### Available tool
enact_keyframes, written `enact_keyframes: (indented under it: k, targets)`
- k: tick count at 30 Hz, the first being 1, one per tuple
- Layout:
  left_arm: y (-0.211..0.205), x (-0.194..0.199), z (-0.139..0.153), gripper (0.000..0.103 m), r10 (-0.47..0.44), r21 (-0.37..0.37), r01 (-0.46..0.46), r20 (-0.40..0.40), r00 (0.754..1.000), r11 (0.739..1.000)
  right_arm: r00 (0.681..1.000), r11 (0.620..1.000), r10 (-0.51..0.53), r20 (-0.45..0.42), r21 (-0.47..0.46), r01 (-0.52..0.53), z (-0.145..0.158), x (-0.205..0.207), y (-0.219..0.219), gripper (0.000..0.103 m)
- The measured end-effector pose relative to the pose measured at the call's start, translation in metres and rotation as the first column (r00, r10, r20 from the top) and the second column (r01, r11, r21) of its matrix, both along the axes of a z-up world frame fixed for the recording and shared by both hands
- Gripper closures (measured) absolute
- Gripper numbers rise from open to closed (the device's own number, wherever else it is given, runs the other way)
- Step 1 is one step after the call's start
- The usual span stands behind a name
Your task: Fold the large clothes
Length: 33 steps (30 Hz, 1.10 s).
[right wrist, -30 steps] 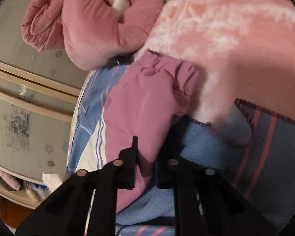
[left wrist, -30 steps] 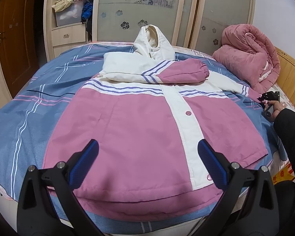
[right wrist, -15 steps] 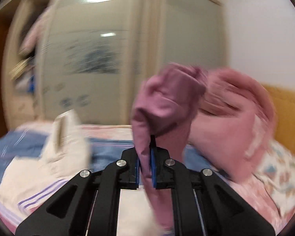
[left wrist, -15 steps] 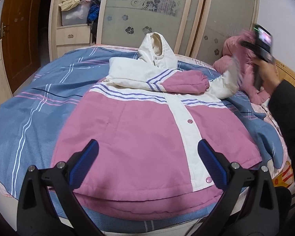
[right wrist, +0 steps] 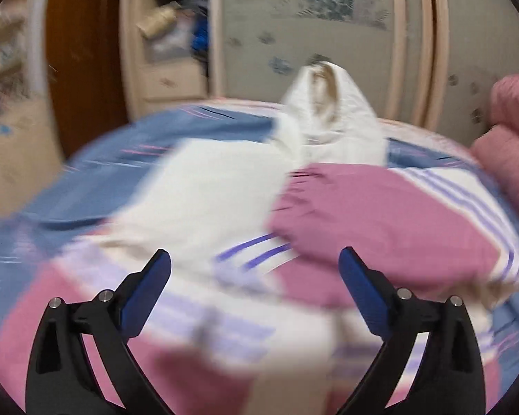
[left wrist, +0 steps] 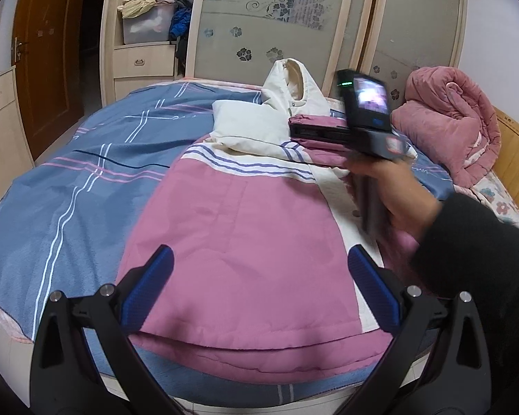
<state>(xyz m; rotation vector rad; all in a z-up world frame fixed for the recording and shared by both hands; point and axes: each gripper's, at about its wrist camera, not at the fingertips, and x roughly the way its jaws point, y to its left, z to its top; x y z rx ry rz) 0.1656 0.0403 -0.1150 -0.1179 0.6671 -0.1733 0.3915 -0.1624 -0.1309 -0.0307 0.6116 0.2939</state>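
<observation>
A pink and white hooded jacket point(left wrist: 245, 242) lies face up on the bed, its hood point(left wrist: 294, 86) toward the wardrobe. Both sleeves are folded across the chest; the right sleeve point(right wrist: 380, 214) lies on top in the blurred right wrist view. My left gripper point(left wrist: 259, 283) is open and empty above the jacket's hem. My right gripper point(right wrist: 256, 287) is open and empty, hovering over the chest; in the left wrist view its body point(left wrist: 360, 117) is held over the sleeves.
The bed has a blue striped cover point(left wrist: 69, 180). A rolled pink quilt point(left wrist: 449, 117) lies at the right by the wooden headboard point(left wrist: 515, 148). A wardrobe point(left wrist: 276, 17) with open shelves and drawers stands behind the bed.
My right gripper lifted the right sleeve from the bed's edge, swung it across the chest, let go and opened. My left gripper stayed open near the hem.
</observation>
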Motion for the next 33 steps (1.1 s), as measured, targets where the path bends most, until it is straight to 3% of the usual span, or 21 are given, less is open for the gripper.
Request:
enact_keyframes:
  k: [3,7,11,14,16,21,27,33]
  targets:
    - [0.003,-0.003,0.003,0.002,0.009,-0.01,-0.008,0.007,1.0,1.0,0.997,0.998,0.008,0.072,0.069,-0.013,0.027,-0.071,-0.014,0.004]
    - [0.004,-0.009,0.009,0.002,0.014,-0.018,-0.014,0.02,1.0,1.0,0.981,0.991,-0.106,0.162,0.103,0.09,0.075,-0.178,-0.061,0.001]
    - [0.001,-0.016,0.017,0.002,0.012,-0.022,-0.011,0.045,0.999,1.0,0.953,0.976,-0.216,0.212,0.06,0.208,0.092,-0.258,-0.09,0.001]
    - [-0.002,-0.025,0.024,0.002,0.012,-0.002,-0.012,0.083,0.996,1.0,0.918,0.949,-0.309,0.248,0.018,0.315,0.081,-0.303,-0.11,0.001]
    - [-0.005,-0.032,0.027,0.002,0.01,0.005,-0.011,0.102,0.995,1.0,0.905,0.927,-0.364,0.221,-0.005,0.375,0.066,-0.318,-0.121,0.001]
    - [-0.016,-0.048,0.025,0.002,-0.029,0.004,0.029,0.103,0.994,1.0,0.906,0.916,-0.392,0.161,-0.026,0.401,0.036,-0.321,-0.136,0.001]
    - [-0.029,-0.075,0.014,0.002,-0.033,0.09,0.023,0.113,0.993,0.996,0.899,0.918,-0.377,0.222,-0.037,0.394,0.039,-0.336,-0.132,0.001]
    - [-0.021,-0.093,0.017,0.002,0.034,0.051,-0.041,0.132,0.991,0.998,0.918,0.936,-0.332,0.219,-0.043,0.349,0.041,-0.338,-0.123,0.001]
